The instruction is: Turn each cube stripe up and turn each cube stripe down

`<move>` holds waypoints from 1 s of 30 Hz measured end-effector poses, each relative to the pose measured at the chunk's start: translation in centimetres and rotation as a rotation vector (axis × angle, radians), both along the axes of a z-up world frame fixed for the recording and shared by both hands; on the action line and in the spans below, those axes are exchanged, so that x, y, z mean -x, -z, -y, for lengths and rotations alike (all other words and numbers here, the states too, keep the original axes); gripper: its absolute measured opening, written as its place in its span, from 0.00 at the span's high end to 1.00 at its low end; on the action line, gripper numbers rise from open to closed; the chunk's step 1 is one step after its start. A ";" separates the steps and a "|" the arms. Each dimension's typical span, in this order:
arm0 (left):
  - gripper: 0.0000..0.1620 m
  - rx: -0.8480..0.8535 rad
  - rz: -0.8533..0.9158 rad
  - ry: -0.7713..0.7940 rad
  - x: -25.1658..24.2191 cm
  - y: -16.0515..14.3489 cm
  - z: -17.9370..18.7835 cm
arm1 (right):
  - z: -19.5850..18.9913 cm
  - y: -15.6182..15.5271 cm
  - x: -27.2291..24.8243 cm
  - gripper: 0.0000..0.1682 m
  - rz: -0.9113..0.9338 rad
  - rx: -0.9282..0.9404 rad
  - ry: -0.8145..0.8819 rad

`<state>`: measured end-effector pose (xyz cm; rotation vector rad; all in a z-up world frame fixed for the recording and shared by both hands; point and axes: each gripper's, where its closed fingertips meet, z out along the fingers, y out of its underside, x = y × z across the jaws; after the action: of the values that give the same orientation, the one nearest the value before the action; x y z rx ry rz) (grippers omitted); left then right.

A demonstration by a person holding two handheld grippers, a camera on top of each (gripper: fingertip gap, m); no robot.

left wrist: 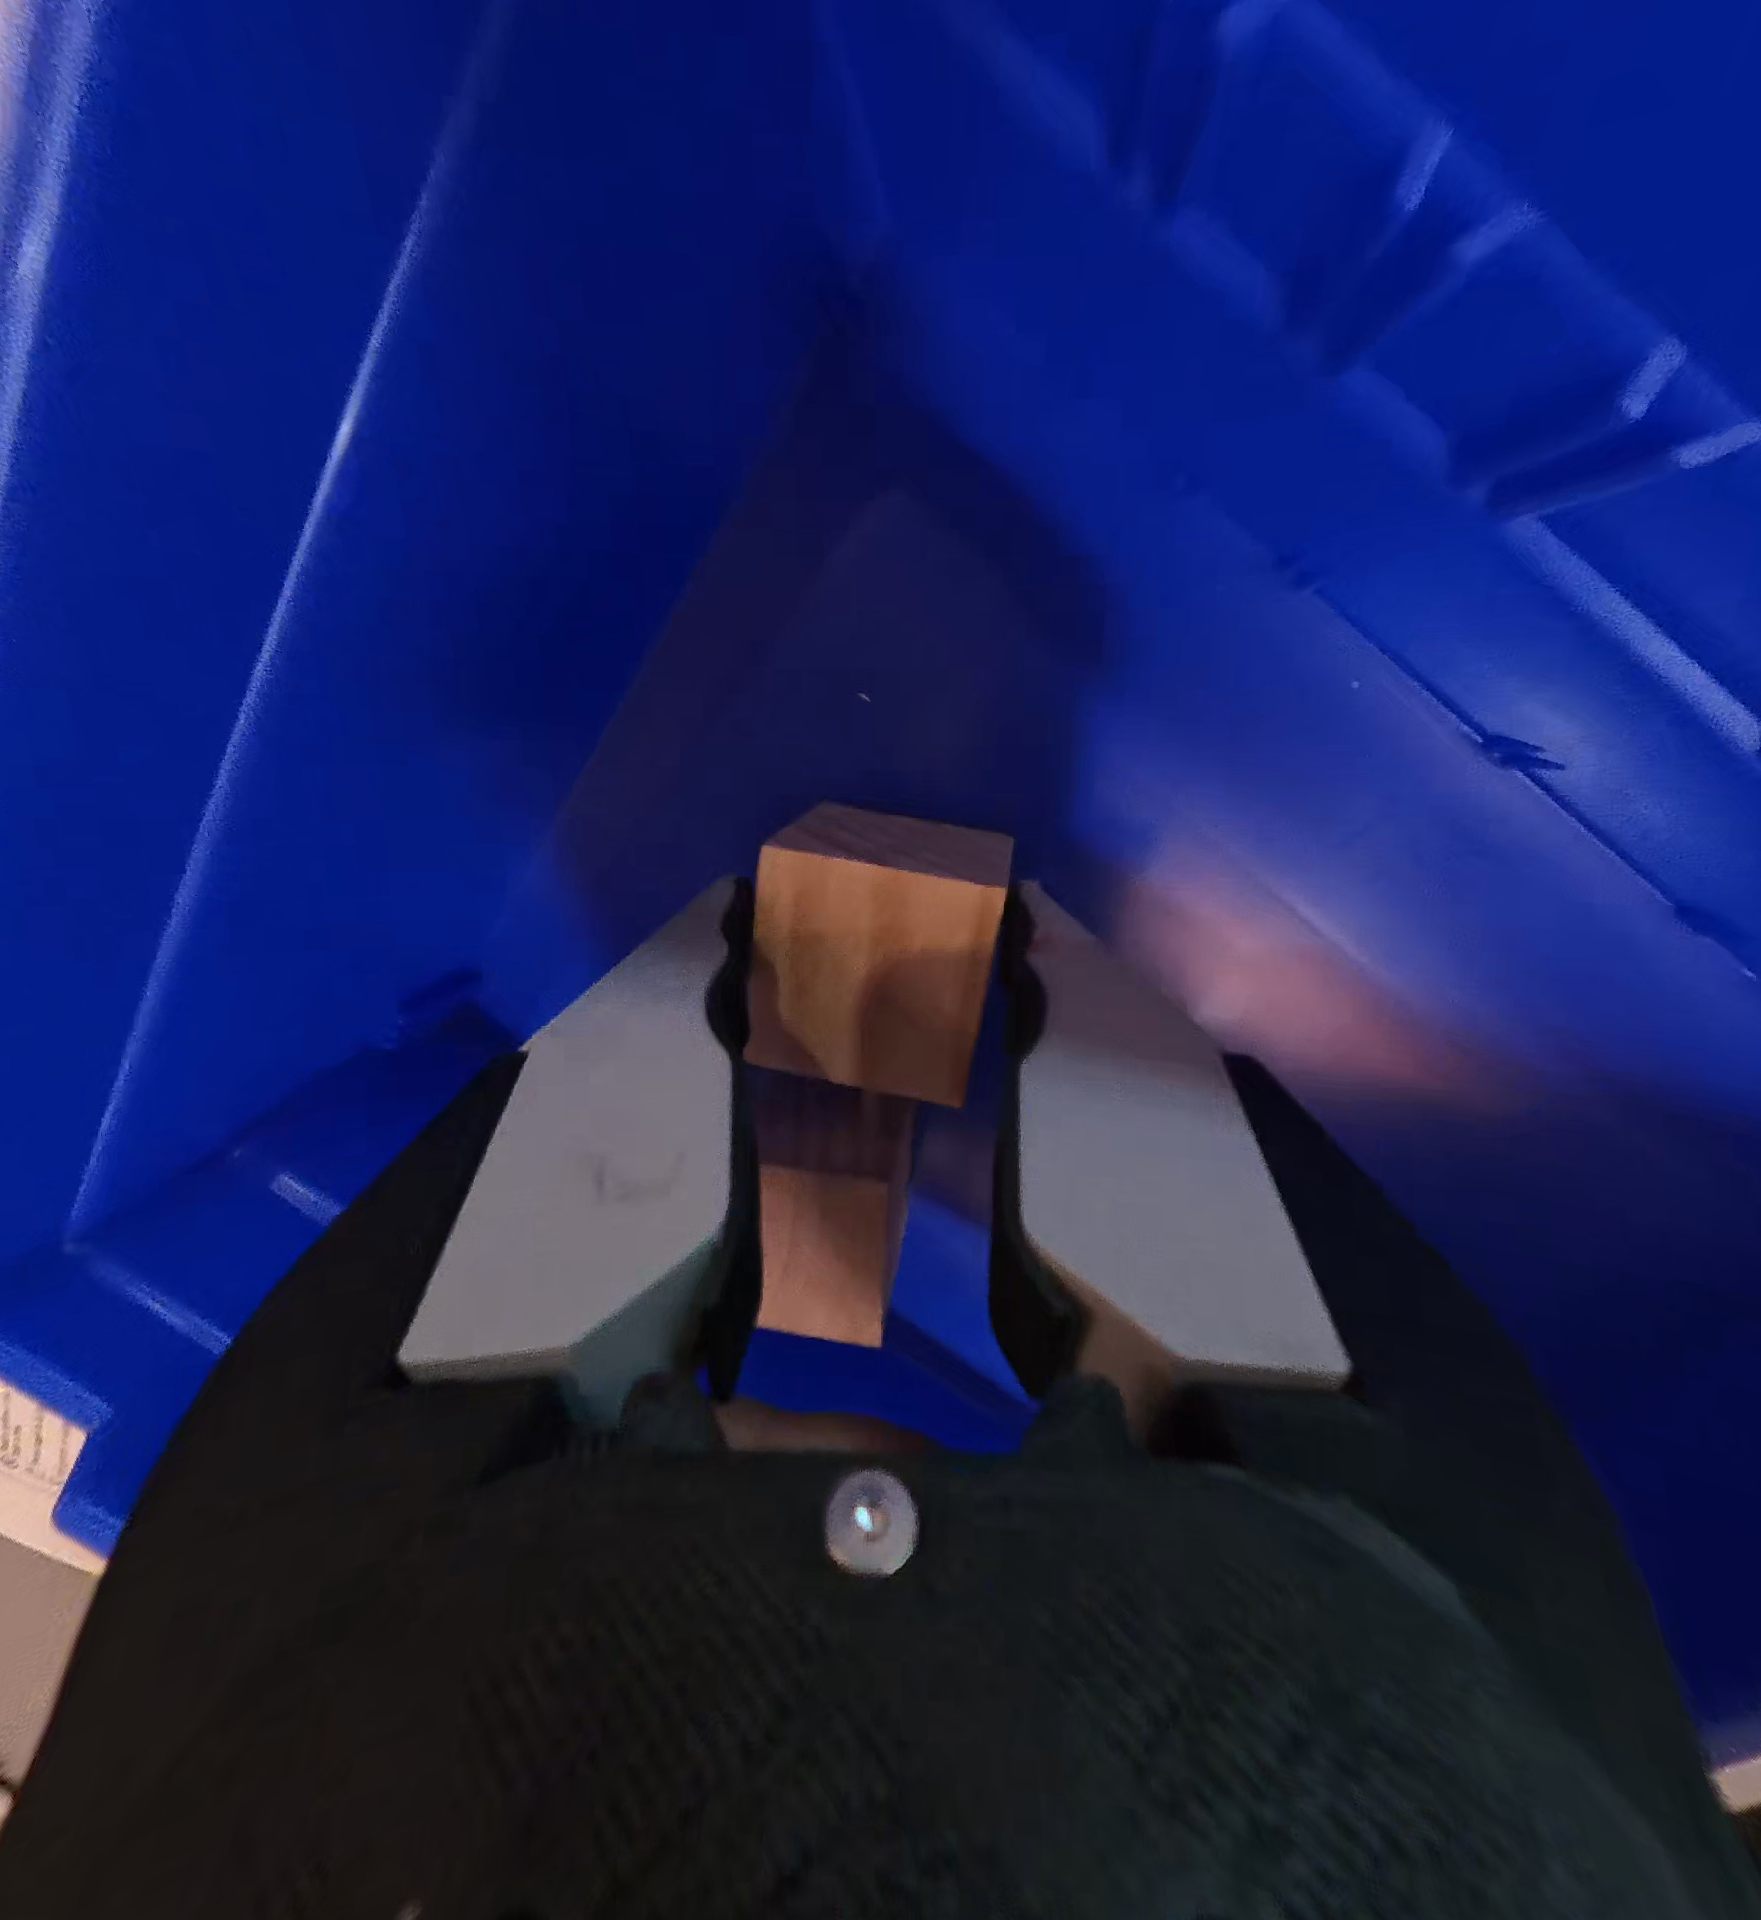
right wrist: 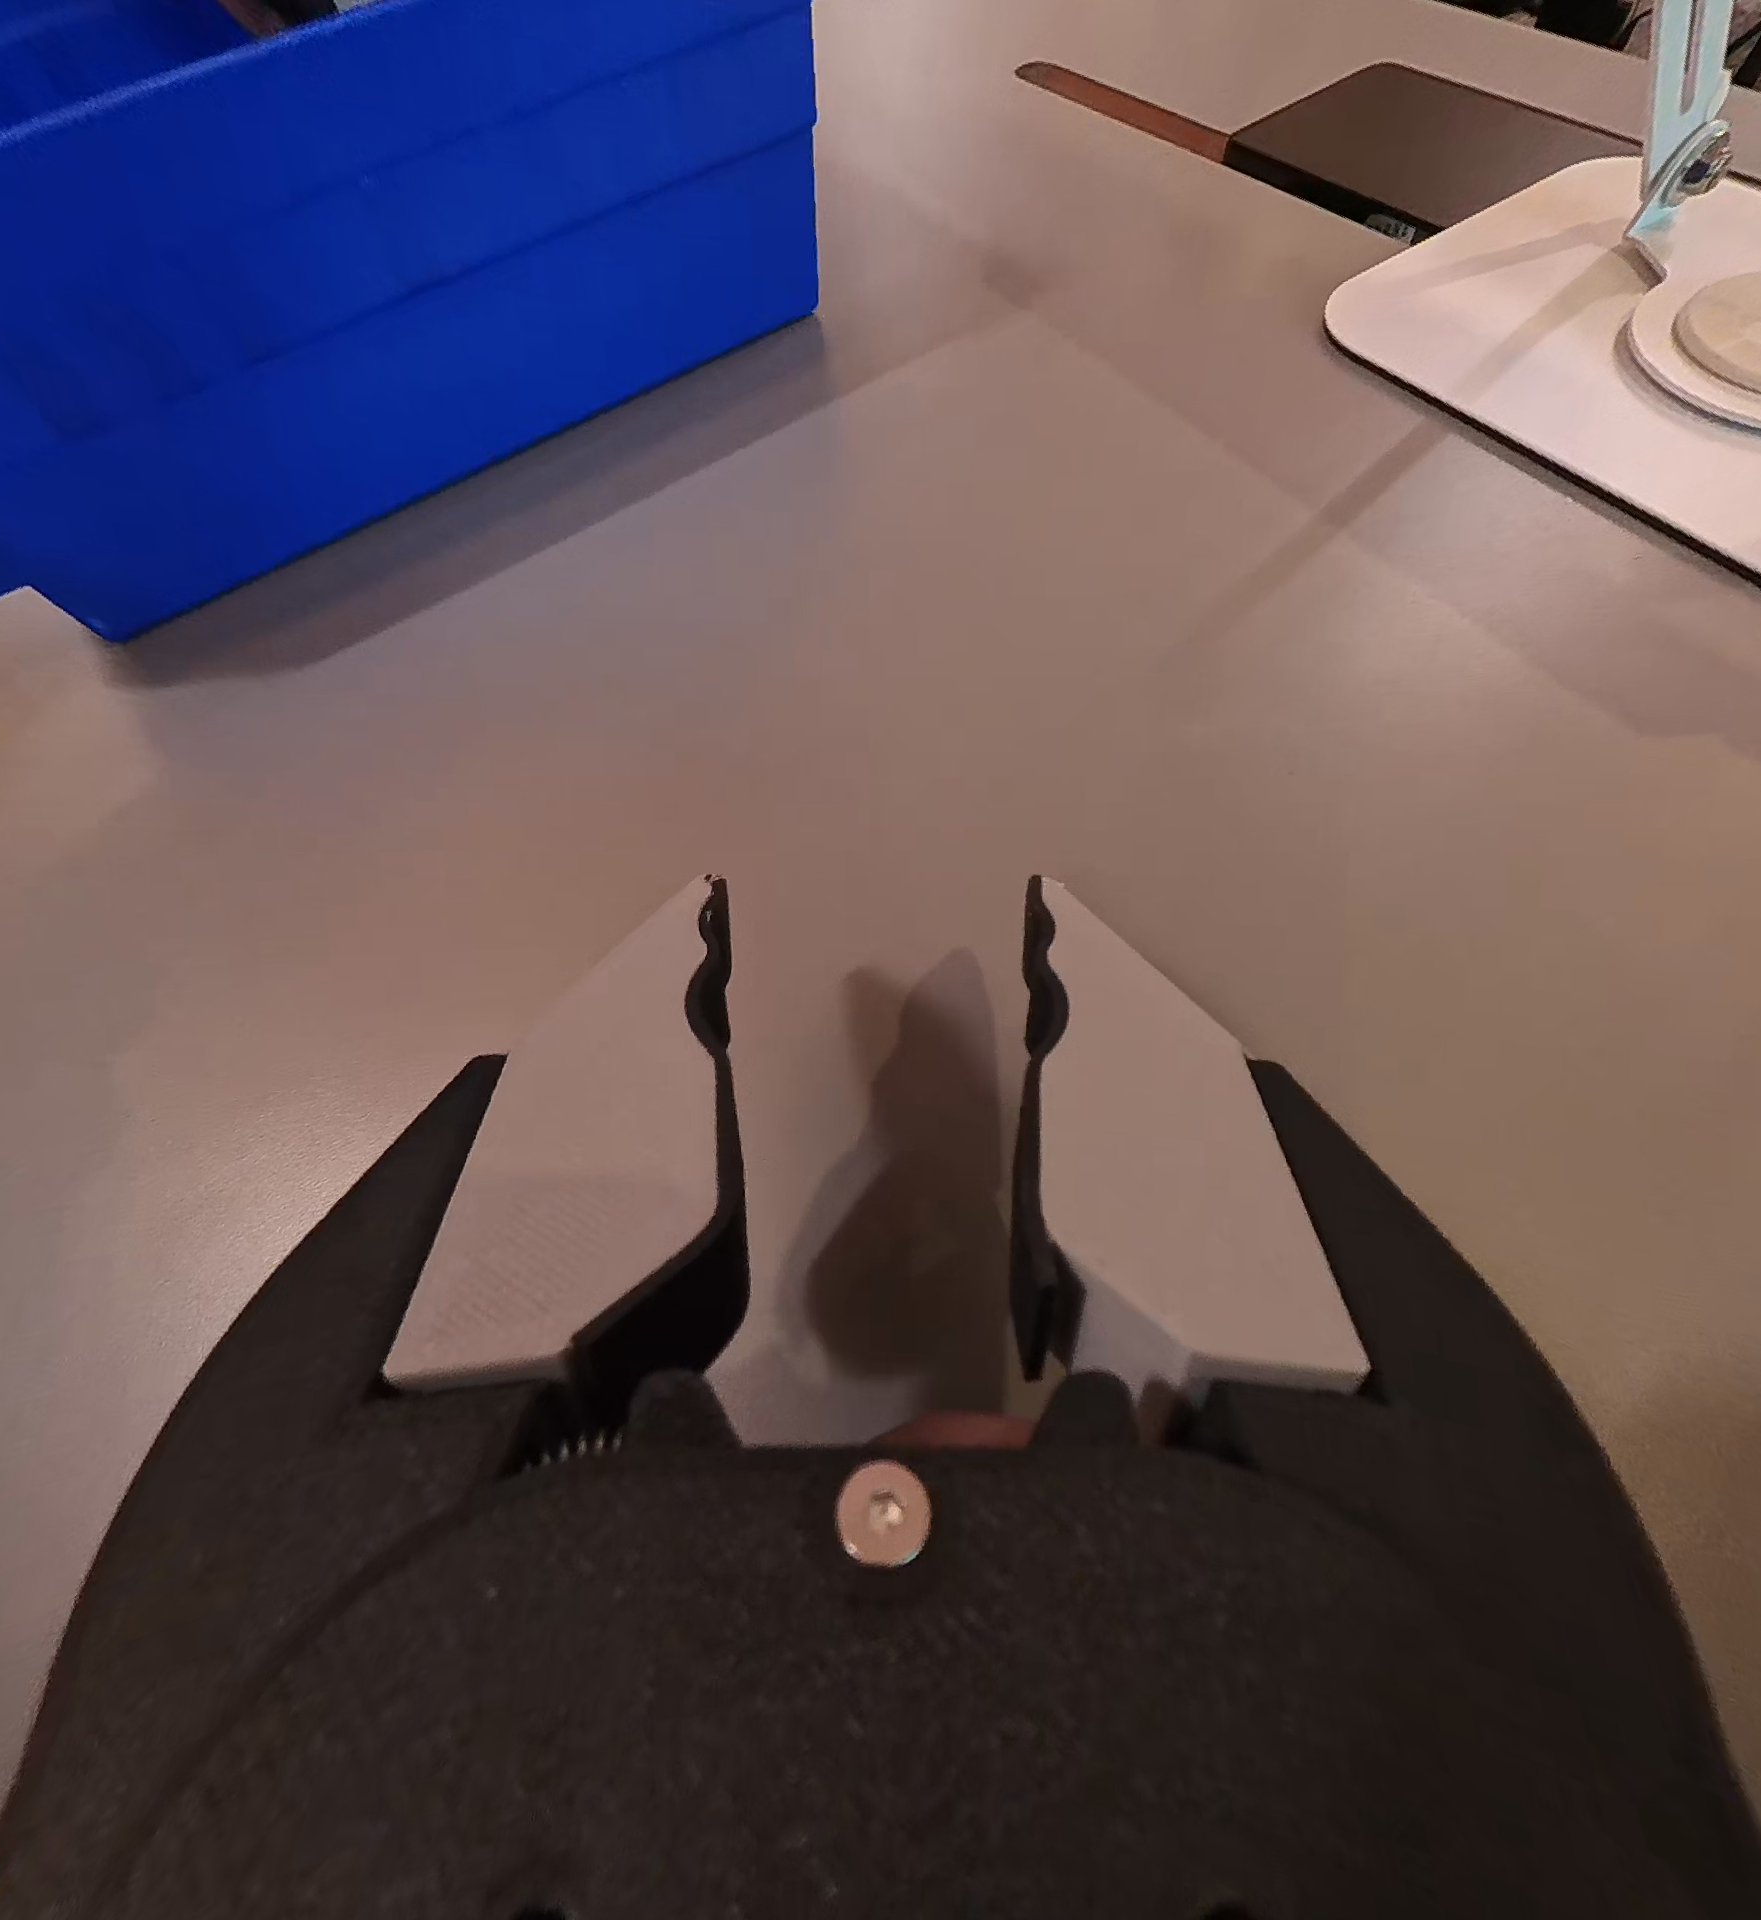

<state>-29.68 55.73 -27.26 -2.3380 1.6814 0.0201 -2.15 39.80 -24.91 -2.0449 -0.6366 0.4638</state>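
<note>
In the left wrist view my left gripper (left wrist: 871,909) reaches into a blue plastic bin (left wrist: 336,623) and is shut on a small wooden cube (left wrist: 871,977), pinched between the two fingertips. The face towards the camera is plain light wood and the top face looks darker; I cannot make out a stripe. A second wooden cube (left wrist: 829,1247) shows lower down between the fingers, seemingly on the bin floor. In the right wrist view my right gripper (right wrist: 876,904) is open and empty, low over the grey table (right wrist: 959,623).
The blue bin (right wrist: 367,260) stands at the back left in the right wrist view. A white base plate (right wrist: 1541,343) with a metal stand is at the back right, with a dark flat slab (right wrist: 1395,135) behind it.
</note>
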 end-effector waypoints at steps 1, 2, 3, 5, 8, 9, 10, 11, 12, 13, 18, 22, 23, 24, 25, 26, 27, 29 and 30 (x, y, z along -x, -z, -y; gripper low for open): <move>0.71 -0.008 0.001 -0.009 0.1 -0.1 -0.1 | 0.0 0.0 0.0 0.68 -0.001 0.000 0.000; 0.71 -0.021 -0.005 -0.022 0.2 -0.2 -0.3 | -0.1 0.0 0.0 0.68 -0.003 0.001 -0.001; 0.72 -0.047 -0.011 -0.027 0.5 -0.6 -0.5 | 0.0 0.0 0.0 0.68 -0.003 0.001 -0.003; 0.71 -0.139 -0.011 -0.034 1.1 -2.2 -1.1 | 0.1 -0.1 0.1 0.68 -0.004 -0.001 -0.012; 0.72 -0.339 0.081 -0.081 0.7 -7.6 -1.9 | 0.4 -0.7 0.6 0.68 -0.034 -0.006 -0.041; 0.72 -0.403 0.150 -0.064 -0.4 -9.9 -1.3 | 0.5 -1.1 0.7 0.68 -0.051 -0.009 -0.051; 0.72 -0.470 0.233 -0.028 -2.0 -12.3 -0.3 | 0.7 -1.5 0.9 0.67 -0.070 -0.012 -0.070; 0.72 -0.538 0.319 0.017 -3.8 -14.7 1.2 | 1.0 -2.0 1.1 0.67 -0.088 -0.014 -0.092; 0.72 -0.600 0.404 0.060 -5.8 -16.9 3.2 | 1.2 -2.3 1.2 0.67 -0.097 -0.015 -0.110; 0.72 -0.654 0.492 0.101 -7.9 -18.7 5.4 | 1.5 -2.6 1.1 0.67 -0.093 -0.020 -0.126; 0.72 -0.780 0.828 0.350 -18.3 -21.3 16.8 | 2.4 -5.6 0.0 0.65 -0.111 -0.114 -0.155; 0.72 -0.830 0.969 0.590 -24.3 -20.0 21.1 | 4.6 -9.3 0.5 0.64 -0.332 -0.095 -0.289; 0.72 -0.834 1.014 0.665 -25.1 -19.7 21.9 | 5.4 -10.2 0.5 0.64 -0.389 -0.089 -0.337; 0.72 -0.824 1.066 0.735 -25.8 -19.3 22.6 | 6.3 -11.1 0.4 0.65 -0.442 -0.079 -0.387; 0.72 -0.802 1.116 0.787 -26.1 -18.9 23.2 | 6.9 -11.8 0.3 0.66 -0.486 -0.067 -0.421; 0.72 -0.770 1.160 0.815 -26.3 -18.5 23.5 | 7.2 -12.2 0.1 0.67 -0.522 -0.056 -0.437; 0.72 -0.736 1.195 0.832 -26.4 -18.2 23.6 | 7.4 -12.5 -0.1 0.67 -0.555 -0.039 -0.449; 0.72 -0.704 1.236 0.874 -26.3 -17.6 24.3 | 8.4 -13.1 0.2 0.66 -0.637 0.017 -0.513; 0.72 -0.697 1.236 0.899 -26.3 -17.2 24.7 | 8.9 -13.4 0.4 0.66 -0.686 0.049 -0.550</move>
<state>-3.40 30.99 -10.05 -0.6122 1.4358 -0.7018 -2.59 30.92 -11.48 -1.5729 -0.7444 1.4316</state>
